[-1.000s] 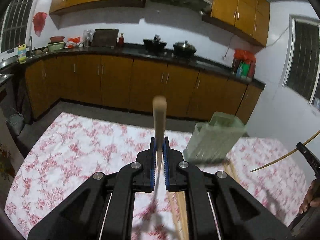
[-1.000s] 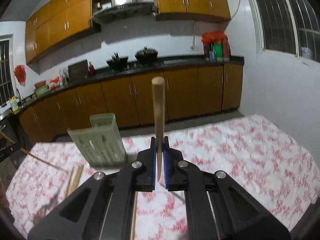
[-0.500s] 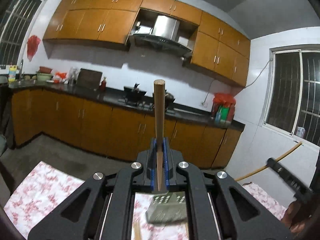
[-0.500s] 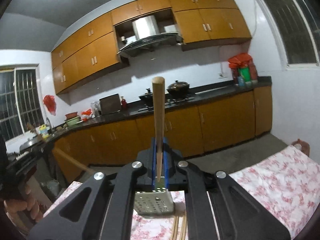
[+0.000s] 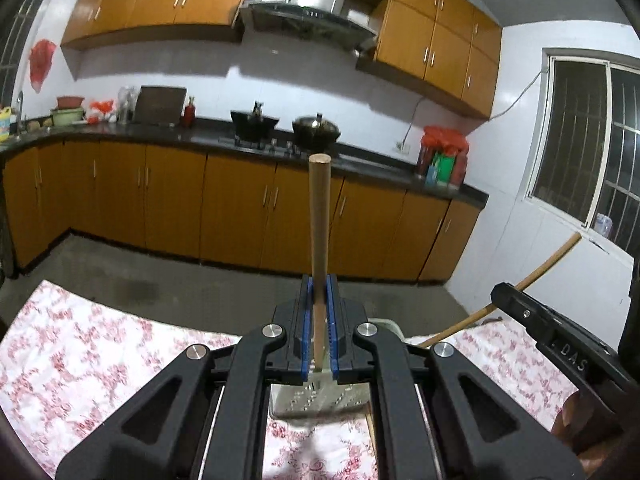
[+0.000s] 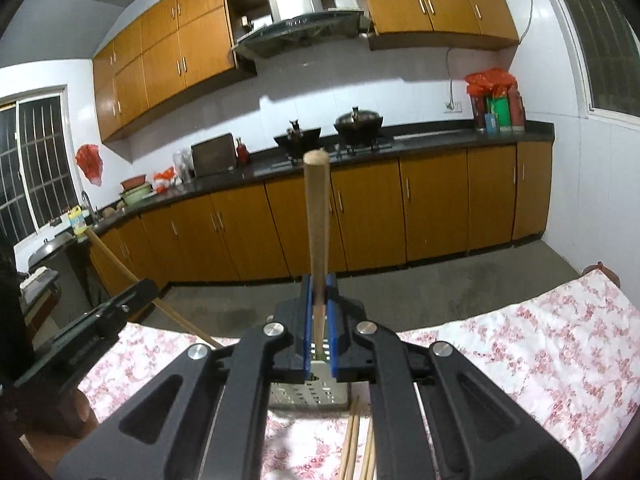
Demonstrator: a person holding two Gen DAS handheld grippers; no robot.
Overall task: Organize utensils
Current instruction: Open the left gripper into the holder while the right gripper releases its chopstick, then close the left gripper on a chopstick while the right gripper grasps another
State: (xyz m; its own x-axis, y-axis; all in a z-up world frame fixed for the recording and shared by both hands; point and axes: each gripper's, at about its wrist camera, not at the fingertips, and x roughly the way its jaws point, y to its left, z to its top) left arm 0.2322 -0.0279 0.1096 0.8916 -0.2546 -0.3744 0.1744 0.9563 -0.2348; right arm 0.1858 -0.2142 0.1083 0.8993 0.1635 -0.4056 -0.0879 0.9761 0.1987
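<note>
My left gripper (image 5: 319, 294) is shut on a wooden chopstick (image 5: 319, 224) that points up and forward. Its lower end sits just above the pale green perforated utensil holder (image 5: 320, 400) on the table. My right gripper (image 6: 319, 294) is shut on another wooden chopstick (image 6: 317, 220), also upright, over the same holder (image 6: 310, 394). Each gripper shows in the other's view: the right one (image 5: 548, 336) with its chopstick (image 5: 532, 276) at the right, the left one (image 6: 92, 332) with its chopstick (image 6: 132, 280) at the left. More chopsticks (image 6: 356, 440) lie on the table beside the holder.
The table has a white cloth with red flowers (image 5: 80, 360). Behind it is open floor (image 5: 160, 280), then a row of orange cabinets (image 5: 240, 208) under a dark counter with pots (image 5: 316, 132). A window (image 5: 592, 152) is on the right wall.
Both grippers tilted up, then levelled again and came in over the holder. The holder now lies directly beneath both sets of fingers, and each chopstick stays gripped.
</note>
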